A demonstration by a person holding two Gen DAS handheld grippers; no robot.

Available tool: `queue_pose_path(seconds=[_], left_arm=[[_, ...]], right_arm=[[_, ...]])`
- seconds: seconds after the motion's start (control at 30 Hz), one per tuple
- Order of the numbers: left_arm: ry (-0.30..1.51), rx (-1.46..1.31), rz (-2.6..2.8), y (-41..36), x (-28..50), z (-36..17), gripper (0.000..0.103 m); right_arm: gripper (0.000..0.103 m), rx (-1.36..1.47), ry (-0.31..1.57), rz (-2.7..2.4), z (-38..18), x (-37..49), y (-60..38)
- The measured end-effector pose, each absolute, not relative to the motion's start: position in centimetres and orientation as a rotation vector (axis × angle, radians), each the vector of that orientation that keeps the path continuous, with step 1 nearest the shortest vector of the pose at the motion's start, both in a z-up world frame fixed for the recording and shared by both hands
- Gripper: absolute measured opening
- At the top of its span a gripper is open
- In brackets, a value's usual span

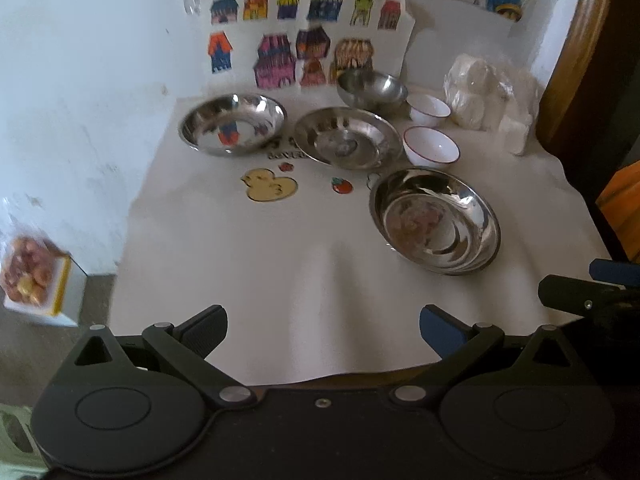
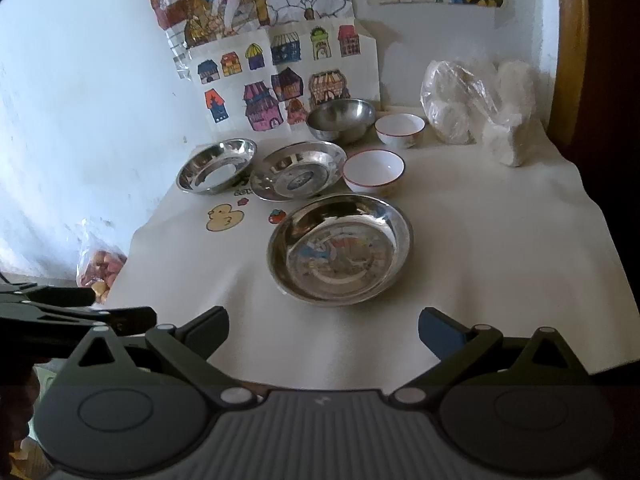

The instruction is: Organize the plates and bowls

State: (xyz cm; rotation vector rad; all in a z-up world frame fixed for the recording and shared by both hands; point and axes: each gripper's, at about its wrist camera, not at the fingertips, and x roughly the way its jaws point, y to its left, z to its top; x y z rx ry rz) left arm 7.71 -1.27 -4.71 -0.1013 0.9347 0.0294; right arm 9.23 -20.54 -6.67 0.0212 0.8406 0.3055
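Hovering low above the near edge of the worktop, both tools spread wide, gripping nothing.

Left tool: lying far ahead and slightly left, the left steel plate; just right of it, the middle steel plate; behind that, the deep steel bowl.

Right tool: sitting straight ahead and closest, the near steel plate, likely the first pick. Beyond it, the near white bowl; further back, the far white bowl.

Approaching the near rim level, pinching only the thin lip, lifting slowly; probably slippery metal, easily sliding on the wrinkled cloth.
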Motion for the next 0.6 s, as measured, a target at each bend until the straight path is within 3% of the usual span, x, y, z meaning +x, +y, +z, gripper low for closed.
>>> queue_pose_path(seconds=[0.6], left_arm=[[0.961,-0.241,0.224,-5.1,15.8,-4.8,0.102]], right_arm=[[0.103,-0.044,0.877,0.435,-6.6,19.8,-26.2]])
